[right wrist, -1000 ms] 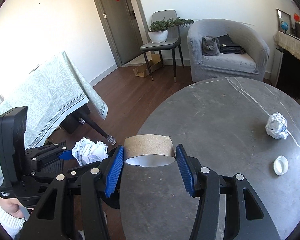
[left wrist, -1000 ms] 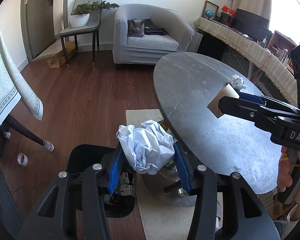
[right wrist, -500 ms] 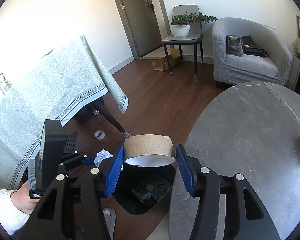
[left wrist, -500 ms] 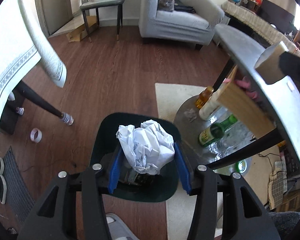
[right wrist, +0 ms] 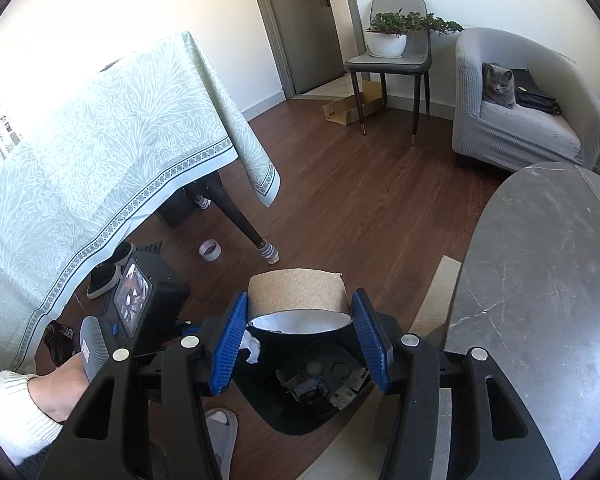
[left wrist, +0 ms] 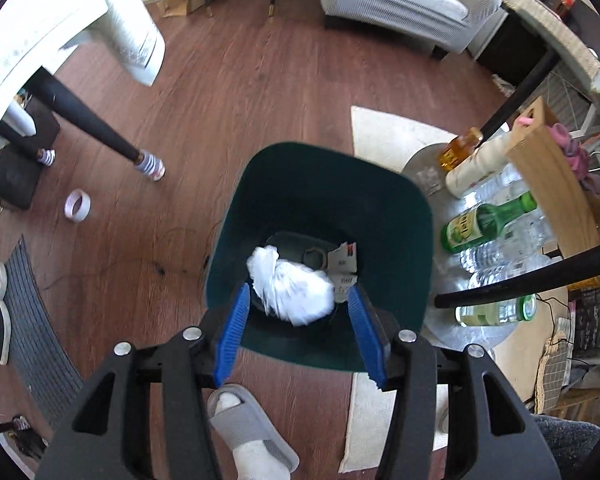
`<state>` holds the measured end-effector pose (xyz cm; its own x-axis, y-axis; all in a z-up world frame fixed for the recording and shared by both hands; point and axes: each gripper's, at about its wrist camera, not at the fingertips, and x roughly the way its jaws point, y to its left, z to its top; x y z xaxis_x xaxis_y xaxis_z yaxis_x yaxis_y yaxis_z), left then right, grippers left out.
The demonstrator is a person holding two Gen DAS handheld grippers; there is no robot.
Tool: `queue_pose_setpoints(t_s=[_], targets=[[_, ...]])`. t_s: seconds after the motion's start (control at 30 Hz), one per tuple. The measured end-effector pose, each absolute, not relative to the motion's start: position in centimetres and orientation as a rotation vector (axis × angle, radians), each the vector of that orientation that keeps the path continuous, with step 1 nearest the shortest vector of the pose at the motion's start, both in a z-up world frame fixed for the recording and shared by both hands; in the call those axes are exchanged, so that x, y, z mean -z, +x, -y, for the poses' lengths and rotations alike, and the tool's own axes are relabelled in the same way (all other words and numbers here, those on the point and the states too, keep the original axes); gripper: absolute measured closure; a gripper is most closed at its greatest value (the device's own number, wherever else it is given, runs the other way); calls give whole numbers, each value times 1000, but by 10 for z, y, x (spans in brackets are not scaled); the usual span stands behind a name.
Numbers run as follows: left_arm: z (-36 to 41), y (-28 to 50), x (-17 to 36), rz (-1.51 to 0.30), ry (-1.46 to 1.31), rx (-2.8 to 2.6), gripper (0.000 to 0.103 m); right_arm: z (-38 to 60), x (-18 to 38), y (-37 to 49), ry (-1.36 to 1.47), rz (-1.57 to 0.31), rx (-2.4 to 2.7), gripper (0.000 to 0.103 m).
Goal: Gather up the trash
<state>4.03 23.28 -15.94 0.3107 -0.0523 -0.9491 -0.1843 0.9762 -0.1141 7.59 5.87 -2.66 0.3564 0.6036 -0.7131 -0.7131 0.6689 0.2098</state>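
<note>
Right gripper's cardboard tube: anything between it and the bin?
Nothing visible. The right gripper holds the cardboard tube above the dark green bin, whose mouth is open below. The left gripper has opened over it; crumpled paper is dropping in.

Dark wood floor [right wrist: 364,200]; grey armchair [right wrist: 540,136]; white walls [right wrist: 100,12].

Both grippers above the dark green plastic trash bin [left wrist: 396,216], one spread, one clamped.

The left gripper [left wrist: 300,334] points straight down over the bin's mouth, its blue-padded fingers [left wrist: 233,332] wide apart and clear of the crumpled white paper ball [left wrist: 290,290] lying blurred between them. The right gripper [right wrist: 298,340] sits higher and nearer level above the bin's edge, both blue pads pressed against the sides of the brown cardboard tape roll [right wrist: 296,294]. The person's left hand [right wrist: 66,392], in a white knit sleeve, grips the left tool's handle beside the bin.
</note>
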Motion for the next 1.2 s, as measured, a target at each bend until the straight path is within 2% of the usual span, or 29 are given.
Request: queue_pose_setpoints(t_s=[0.2,0.47,0.53,0.63,0.77,0.83,0.93,1.2], targets=[[-244,34,147,-1209,-199,-98,47,-81,47,75,-178,-906,-861,49],[-249,25,113,-1107,-197,-89,59,-104,78,75,-231,-980,-855,49],[-253,23,103,-1076,-217,-88,67,-110,87,75,-242,-997,-850,49],[-255,22,85,-1028,-237,-84,72,-118,102,75,-253,-1029,-844,49],[-252,19,62,-978,-232,-75,73,-128,122,75,-275,-1075,-835,49],[-248,19,53,-959,-233,-61,78,-131,129,76,-287,-1090,-830,49],[-242,18,39,-929,-232,-43,82,-134,145,77,-296,-1124,-820,49],[-225,16,-1,-850,-237,9,83,-138,186,75,-359,-1219,-789,48]])
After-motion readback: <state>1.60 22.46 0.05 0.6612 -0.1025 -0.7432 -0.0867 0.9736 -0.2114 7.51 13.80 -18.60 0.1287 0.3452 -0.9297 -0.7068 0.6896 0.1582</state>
